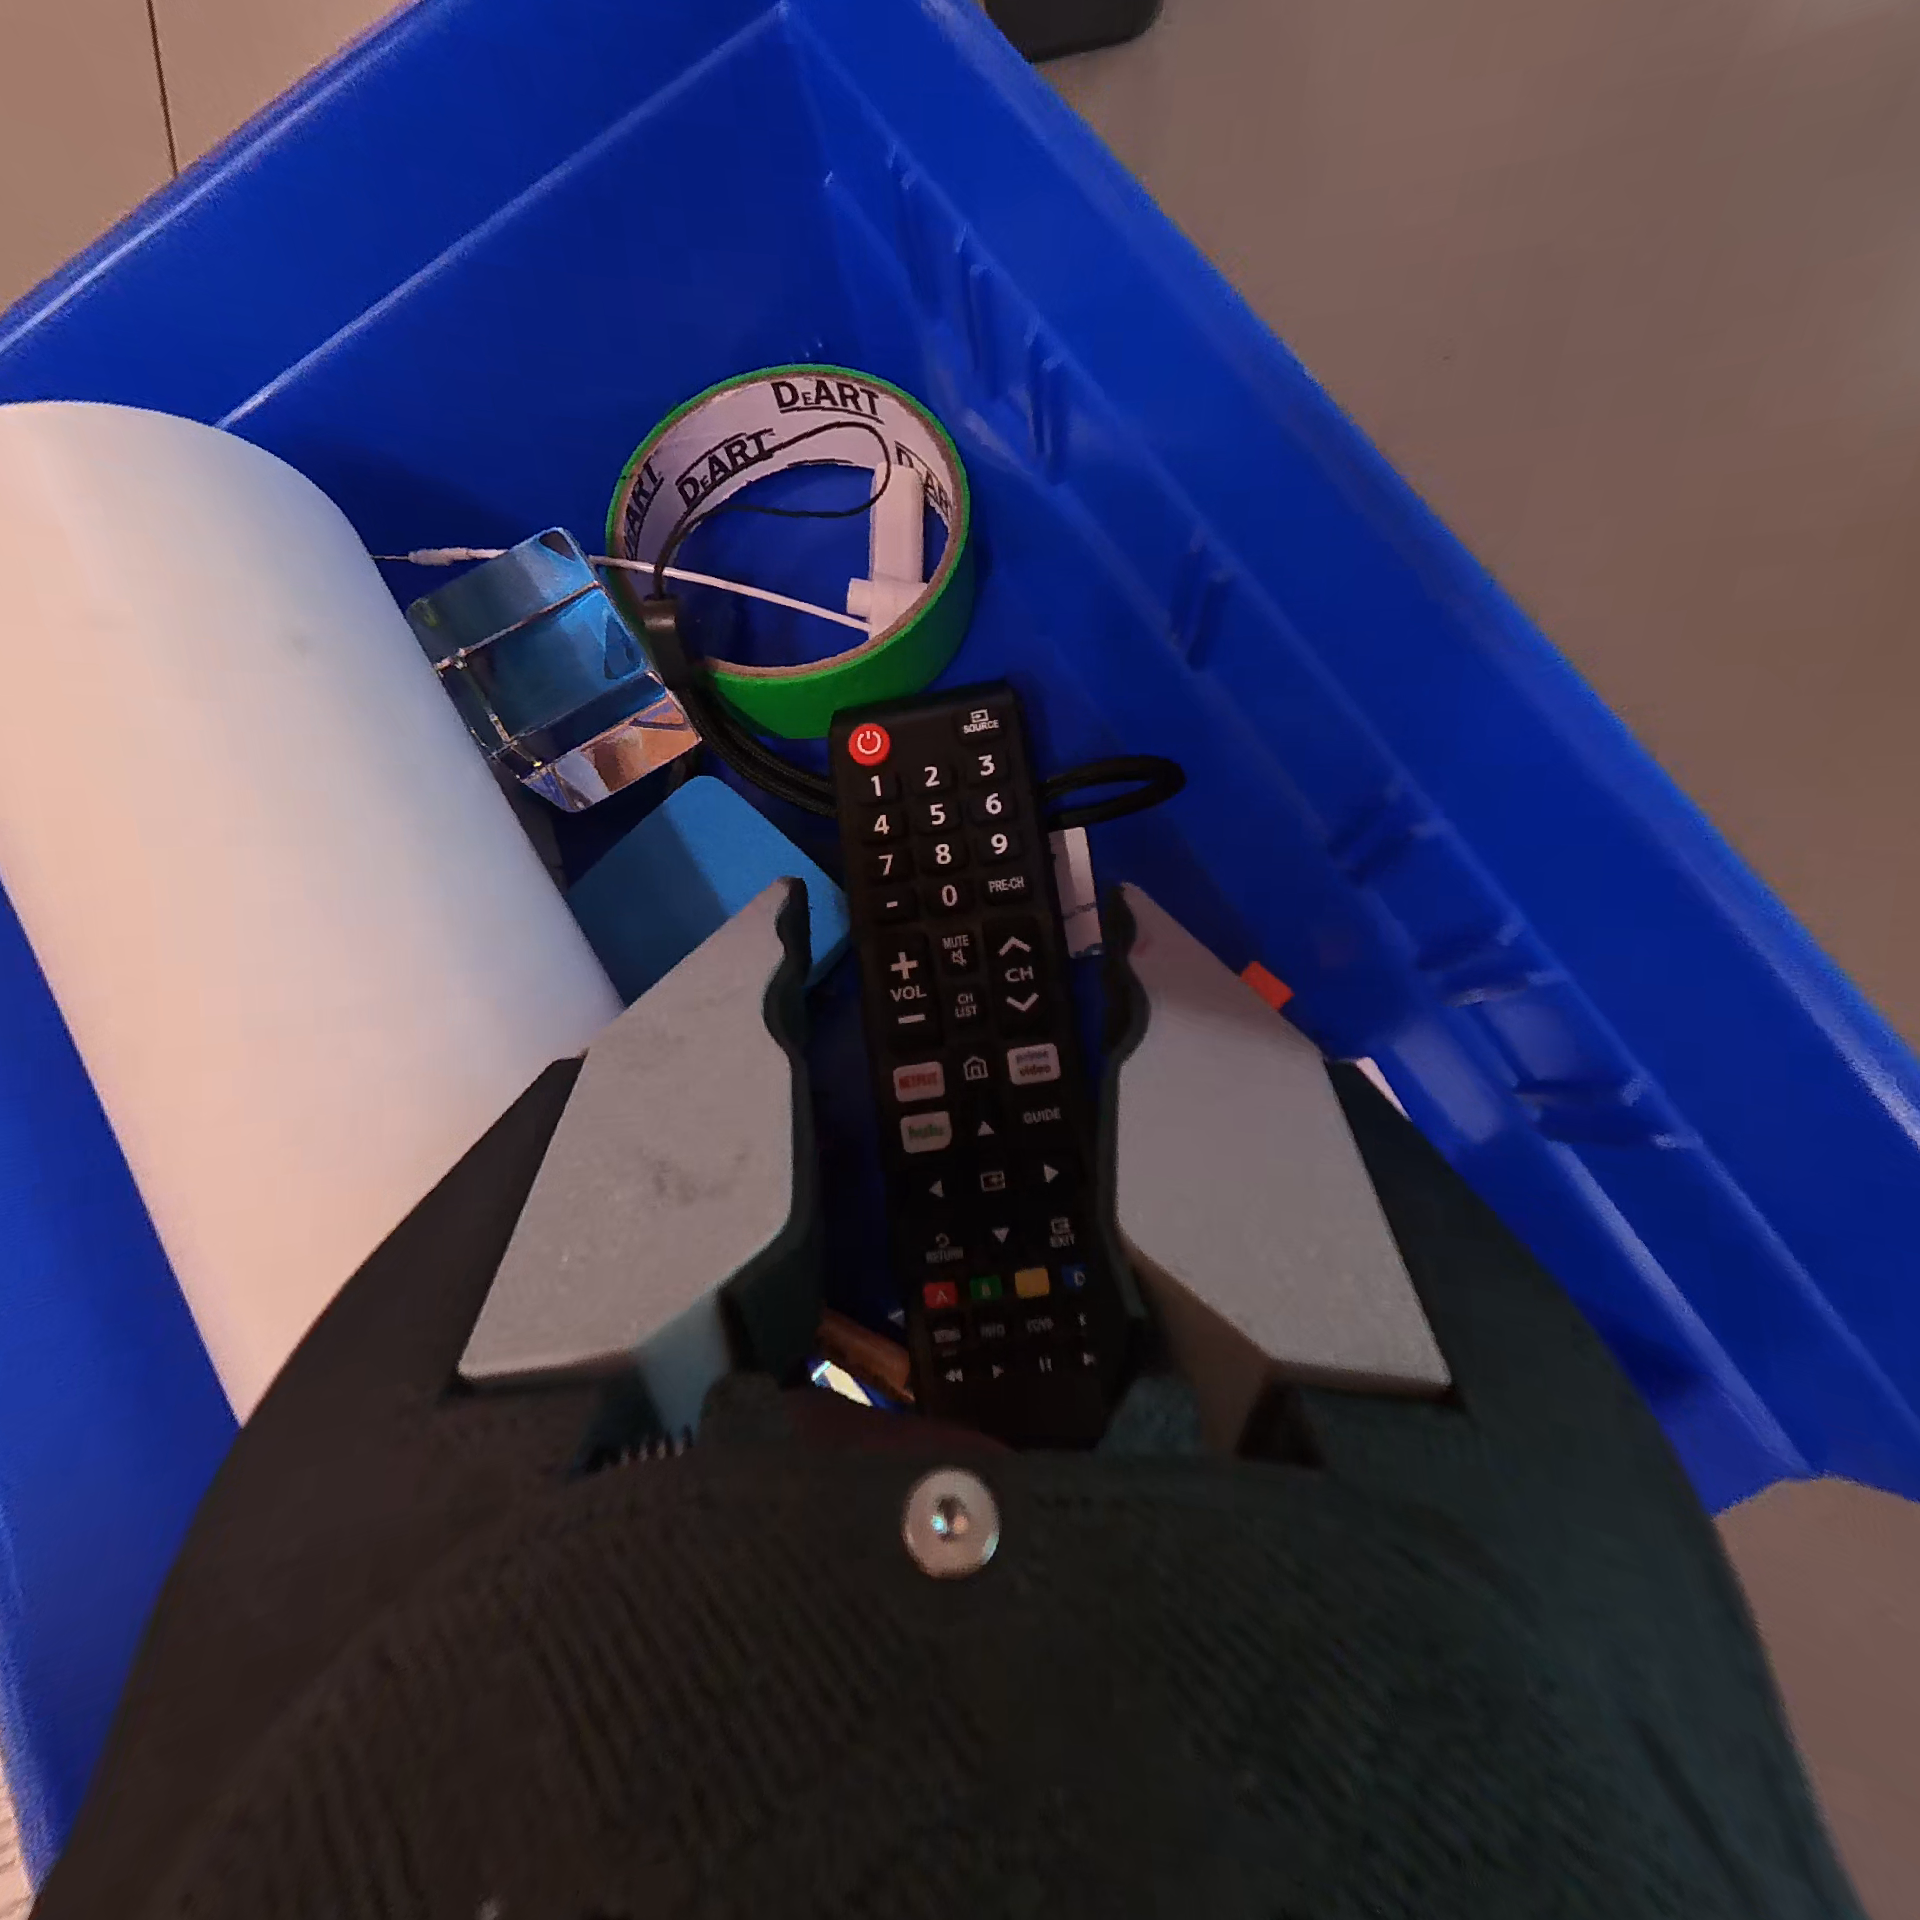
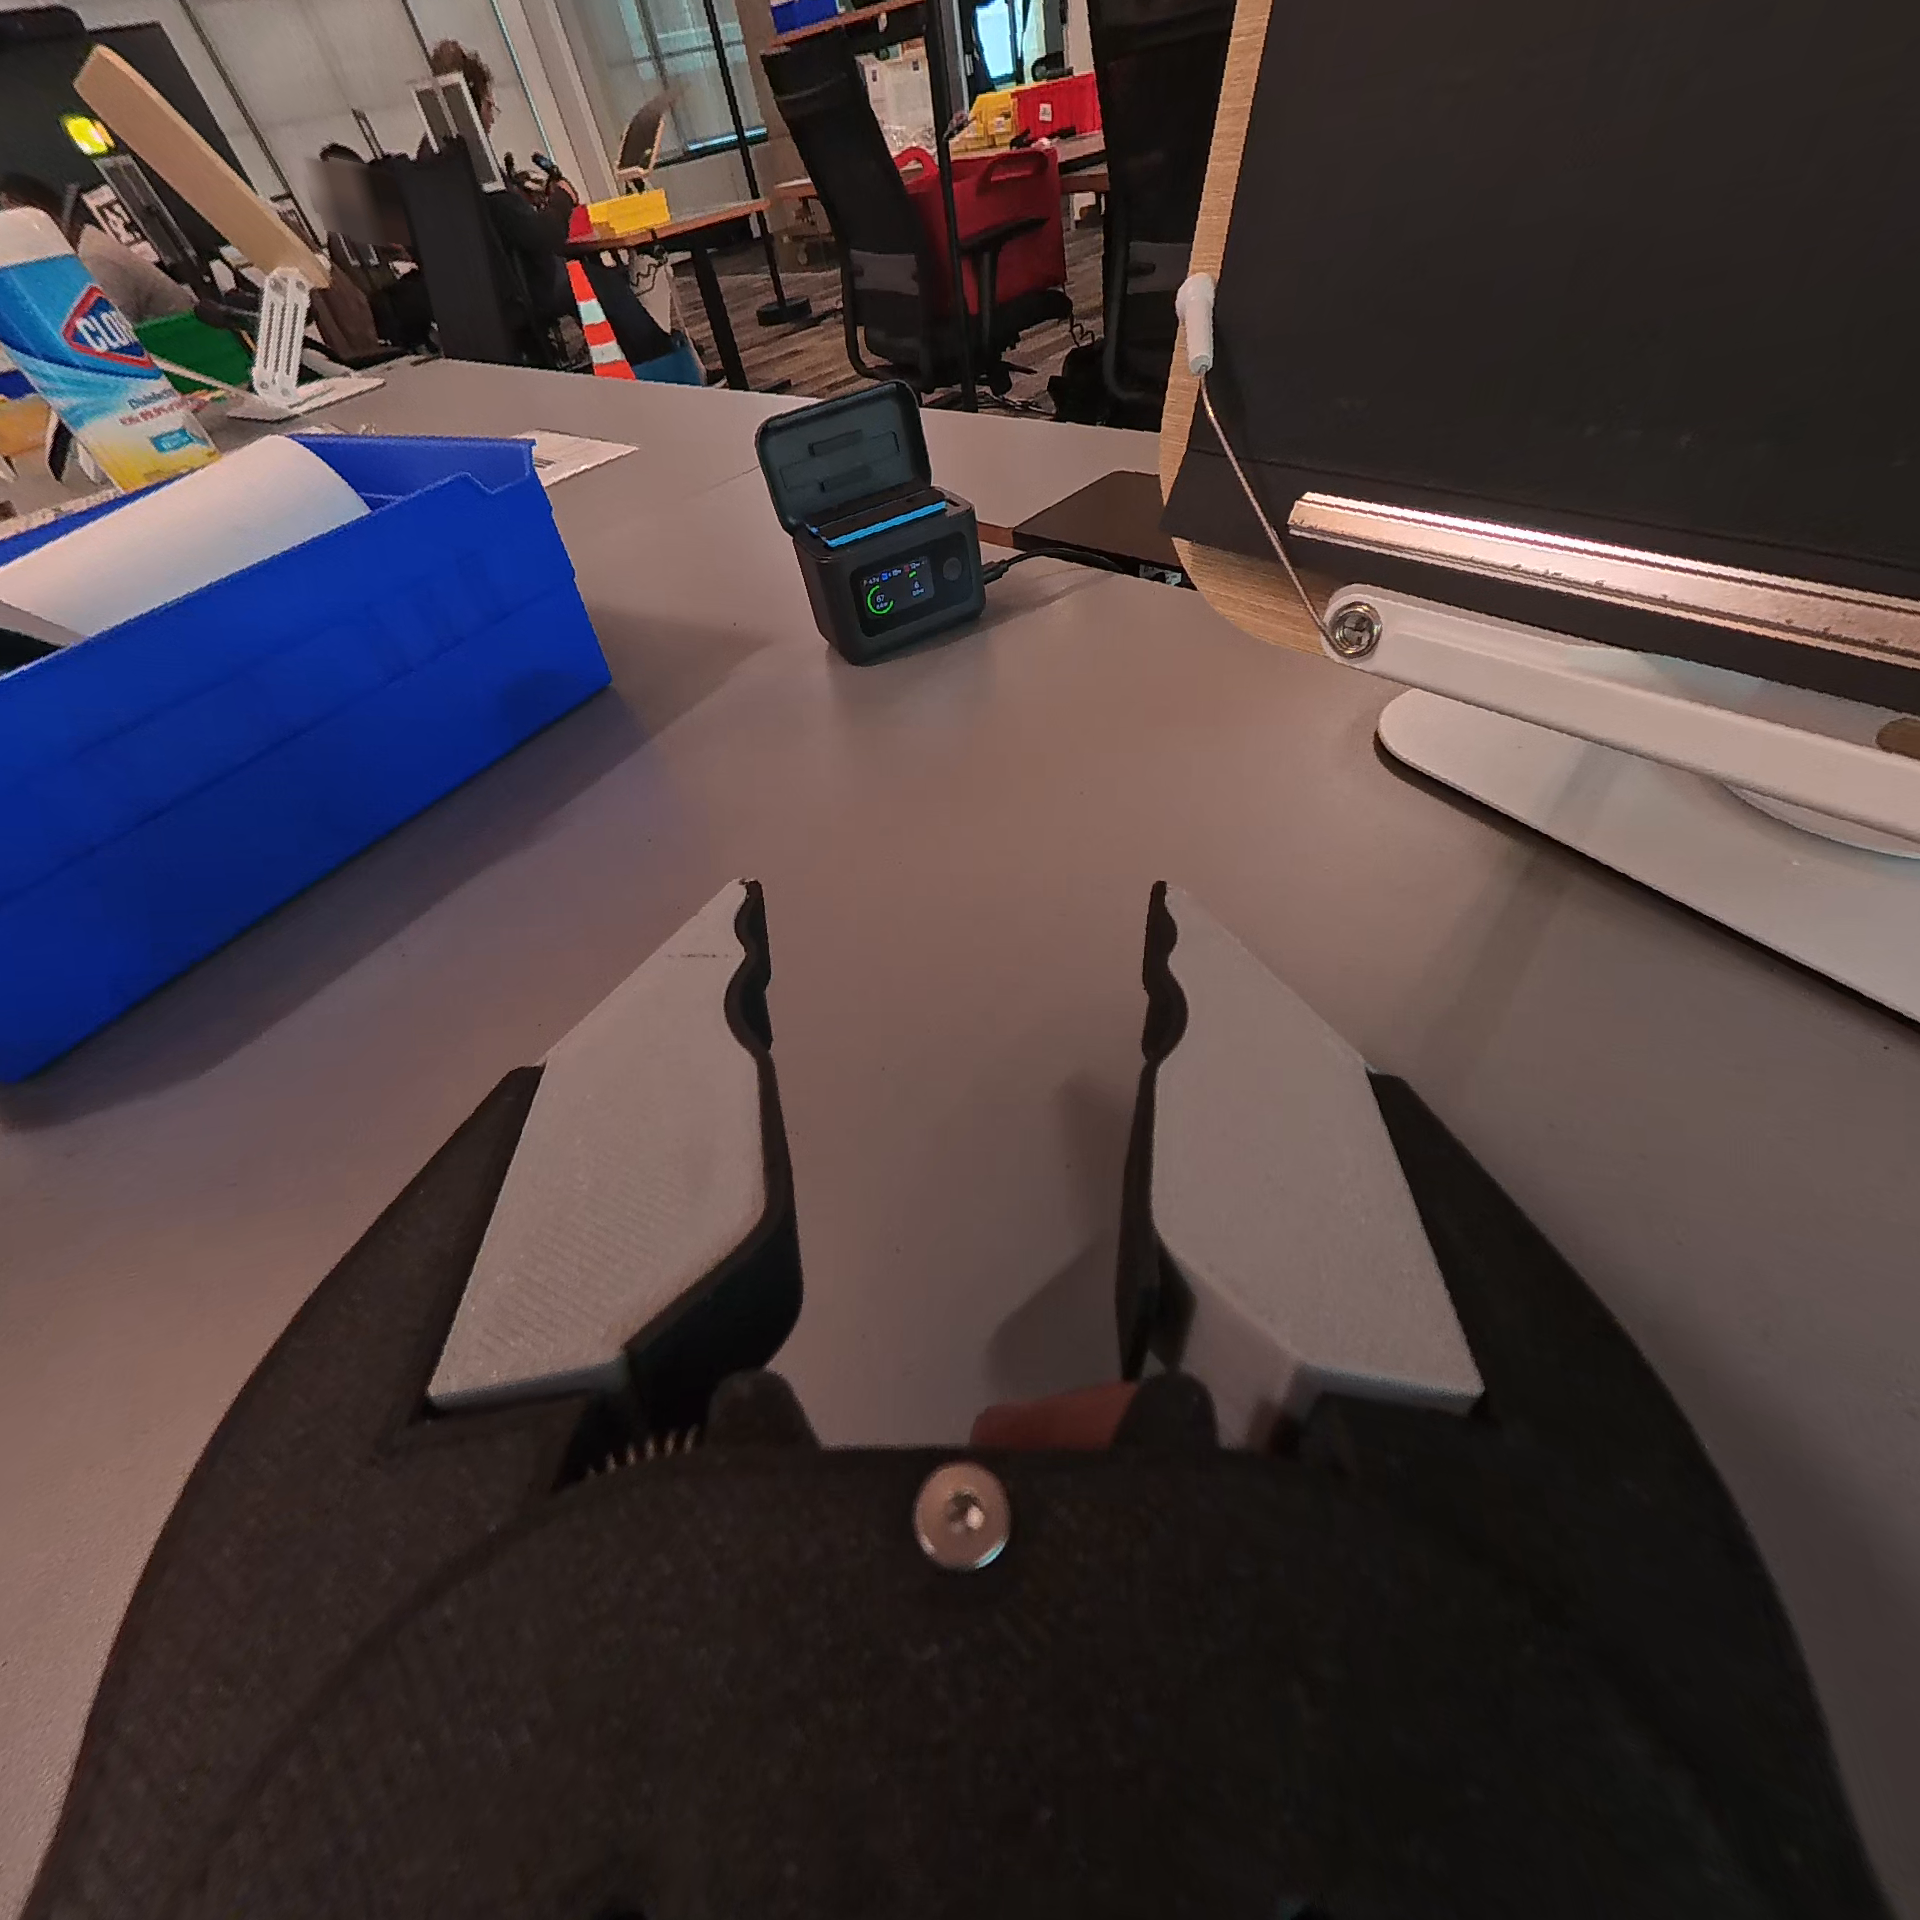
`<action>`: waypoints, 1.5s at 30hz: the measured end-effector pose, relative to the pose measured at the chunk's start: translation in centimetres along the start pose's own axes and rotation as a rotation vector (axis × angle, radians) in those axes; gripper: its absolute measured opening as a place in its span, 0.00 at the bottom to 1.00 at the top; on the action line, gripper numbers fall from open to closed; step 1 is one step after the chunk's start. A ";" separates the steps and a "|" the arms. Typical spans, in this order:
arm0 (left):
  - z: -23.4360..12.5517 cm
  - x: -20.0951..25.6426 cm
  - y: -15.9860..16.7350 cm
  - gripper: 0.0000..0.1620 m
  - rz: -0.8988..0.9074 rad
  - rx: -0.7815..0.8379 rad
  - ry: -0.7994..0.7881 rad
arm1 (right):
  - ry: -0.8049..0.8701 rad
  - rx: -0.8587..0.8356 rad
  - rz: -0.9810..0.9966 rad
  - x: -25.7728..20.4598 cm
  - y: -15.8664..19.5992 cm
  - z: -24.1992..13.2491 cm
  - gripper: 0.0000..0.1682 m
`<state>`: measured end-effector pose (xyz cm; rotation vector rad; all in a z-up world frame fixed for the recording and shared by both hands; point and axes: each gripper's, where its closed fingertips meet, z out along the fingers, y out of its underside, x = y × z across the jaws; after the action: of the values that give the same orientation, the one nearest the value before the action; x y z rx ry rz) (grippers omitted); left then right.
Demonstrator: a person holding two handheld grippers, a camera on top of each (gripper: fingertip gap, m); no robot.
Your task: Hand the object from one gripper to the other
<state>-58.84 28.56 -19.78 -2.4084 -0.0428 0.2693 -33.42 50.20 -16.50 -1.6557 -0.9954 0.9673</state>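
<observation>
— What's the setting?
— A grey table (image 2: 935, 831) in an open office, blue bin (image 1: 1299, 520) at left.
— The tongs?
— Left gripper (image 1: 956, 904) spread wide inside the bin, straddling the black remote (image 1: 961, 1039) without pinching it. Right gripper (image 2: 956, 904) gapes, holding nothing.
— Around?
— White roll (image 1: 208, 831), green tape (image 1: 831, 665), charger case (image 2: 888, 561), monitor stand (image 2: 1662, 769).

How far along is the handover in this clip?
Early stage. Done: the left gripper has reached into the blue bin and straddles the black TV remote. In hand: the grasp itself; gaps show on both sides of the remote, so the jaws look open and it seems not yet gripped. Left: closing, lifting it out, and passing it to the right gripper, which is open and empty above the grey table.
</observation>
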 end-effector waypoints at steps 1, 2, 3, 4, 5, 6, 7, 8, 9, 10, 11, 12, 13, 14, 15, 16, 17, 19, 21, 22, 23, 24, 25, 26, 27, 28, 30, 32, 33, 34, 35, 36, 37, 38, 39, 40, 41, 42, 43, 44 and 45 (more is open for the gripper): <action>0.0 0.0 0.0 0.34 0.003 -0.003 -0.002 | 0.000 0.000 0.000 0.0 0.0 0.0 0.41; 0.0 0.0 0.0 0.34 0.006 -0.006 -0.003 | 0.000 0.000 0.001 0.0 0.0 0.0 0.41; 0.0 0.0 0.0 0.34 0.007 -0.006 -0.003 | 0.000 0.000 0.001 0.0 0.0 0.0 0.41; 0.0 0.0 0.0 0.34 0.007 -0.007 -0.003 | -0.001 0.000 0.001 0.0 0.0 0.0 0.41; -0.1 0.0 0.0 0.34 0.008 -0.006 -0.002 | -0.001 0.000 0.001 0.0 0.0 0.0 0.41; -0.1 0.0 -0.1 0.34 0.008 -0.004 -0.002 | -0.001 0.000 0.001 0.0 0.0 0.0 0.41; -0.2 0.0 -0.1 0.33 0.011 -0.004 -0.002 | -0.001 0.000 0.001 0.0 0.0 0.0 0.41; -0.3 0.0 -0.2 0.32 0.017 -0.005 -0.002 | -0.001 0.000 0.001 0.0 0.0 0.0 0.41; -0.5 -0.1 -0.3 0.31 0.021 -0.004 -0.003 | -0.001 0.000 0.002 0.0 0.0 0.0 0.41; -0.6 -0.1 -0.4 0.31 0.027 -0.006 -0.005 | -0.001 -0.001 0.001 0.0 0.0 0.0 0.41; -0.8 -0.2 -0.5 0.31 0.034 -0.008 -0.007 | -0.002 -0.002 0.001 0.0 0.0 0.0 0.41; -1.0 -0.2 -0.6 0.31 0.042 -0.009 -0.009 | -0.001 -0.002 0.000 0.0 0.0 0.0 0.41; -1.2 -0.3 -0.8 0.31 0.051 -0.009 -0.010 | -0.001 -0.002 0.000 0.0 0.0 0.0 0.41; -1.4 -0.3 -1.0 0.31 0.060 -0.011 -0.012 | -0.001 -0.002 0.001 0.0 0.0 0.0 0.41; -1.7 -0.5 -1.2 0.31 0.067 -0.013 -0.014 | -0.001 -0.002 0.002 0.0 0.0 0.0 0.41; -1.9 -0.6 -1.4 0.31 0.072 -0.015 -0.015 | -0.002 -0.002 0.002 0.0 0.0 0.0 0.41; -2.0 -0.7 -1.6 0.32 0.074 -0.019 -0.014 | -0.002 -0.002 0.002 0.0 0.0 0.0 0.41; -2.1 -0.9 -1.8 0.32 0.070 -0.031 0.000 | -0.001 -0.003 0.001 0.0 0.0 0.0 0.41; -1.7 -0.8 -1.6 0.33 0.054 -0.055 0.030 | 0.000 -0.003 -0.001 0.0 0.0 0.0 0.41; -1.4 -0.6 -1.4 0.34 0.046 -0.075 0.050 | 0.000 -0.002 -0.001 0.0 0.0 0.0 0.41; -1.0 -0.5 -1.1 0.35 0.039 -0.094 0.062 | 0.000 -0.002 -0.002 0.0 0.0 0.0 0.41; -0.6 -0.4 -0.8 0.35 0.036 -0.112 0.068 | 0.000 -0.001 -0.002 0.0 0.0 0.0 0.41; -0.2 -0.3 -0.5 0.34 0.034 -0.130 0.072 | 0.000 -0.001 -0.002 0.0 0.0 0.0 0.41; 0.1 -0.2 -0.3 0.33 0.029 -0.141 0.080 | 0.000 -0.001 -0.002 0.0 0.0 0.0 0.41; 0.3 -0.1 -0.2 0.33 0.020 -0.149 0.085 | 0.000 0.000 -0.001 0.0 0.0 0.0 0.41; 0.5 -0.1 -0.1 0.33 0.011 -0.155 0.089 | -0.001 -0.001 -0.001 0.0 0.0 0.0 0.41; 1.0 0.0 0.2 0.33 -0.010 -0.172 0.102 | -0.002 -0.003 -0.002 0.0 0.0 0.1 0.41; 1.5 0.2 0.9 0.33 -0.018 -0.211 0.113 | -0.003 -0.006 -0.004 -0.1 0.1 0.1 0.41; 1.7 0.4 1.2 0.33 -0.015 -0.232 0.115 | -0.005 -0.005 -0.003 -0.1 0.1 0.1 0.41; 1.8 0.4 1.4 0.33 -0.008 -0.244 0.109 | -0.006 -0.005 -0.003 -0.2 0.1 0.1 0.41; 2.0 0.4 1.3 0.32 0.004 -0.242 0.088 | -0.006 -0.006 -0.005 -0.2 0.1 0.1 0.41; 2.1 0.3 1.4 0.30 0.018 -0.247 0.069 | -0.006 -0.006 -0.007 -0.2 0.1 0.1 0.41; 2.2 0.2 1.3 0.29 0.027 -0.248 0.057 | -0.005 -0.006 -0.008 -0.2 0.1 0.1 0.41; 2.3 0.3 1.3 0.29 0.031 -0.247 0.055 | -0.005 -0.005 -0.008 -0.2 0.1 0.1 0.41; 2.5 0.4 1.3 0.29 0.035 -0.244 0.056 | -0.005 -0.005 -0.008 -0.2 0.0 0.1 0.41; 2.6 0.5 1.4 0.29 0.036 -0.245 0.059 | -0.005 -0.004 -0.008 -0.2 0.0 0.1 0.41; 2.8 0.5 1.7 0.29 0.033 -0.265 0.064 | -0.006 -0.003 -0.006 -0.2 0.0 0.1 0.41; 2.9 0.7 1.9 0.28 0.025 -0.273 0.077 | -0.007 -0.003 -0.005 -0.2 0.0 0.1 0.41; 2.9 0.8 1.7 0.28 0.019 -0.269 0.089 | -0.007 -0.003 -0.005 -0.3 0.0 0.1 0.41; 3.0 0.8 1.7 0.28 0.018 -0.271 0.091 | -0.007 -0.003 -0.006 -0.3 0.0 0.1 0.41; 3.0 0.7 1.7 0.28 0.016 -0.270 0.089 | -0.007 -0.003 -0.007 -0.3 0.1 0.1 0.41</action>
<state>-58.83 29.29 -23.21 -2.6876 -0.0208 0.1724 -33.59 49.98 -16.53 -1.6518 -1.0071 0.9683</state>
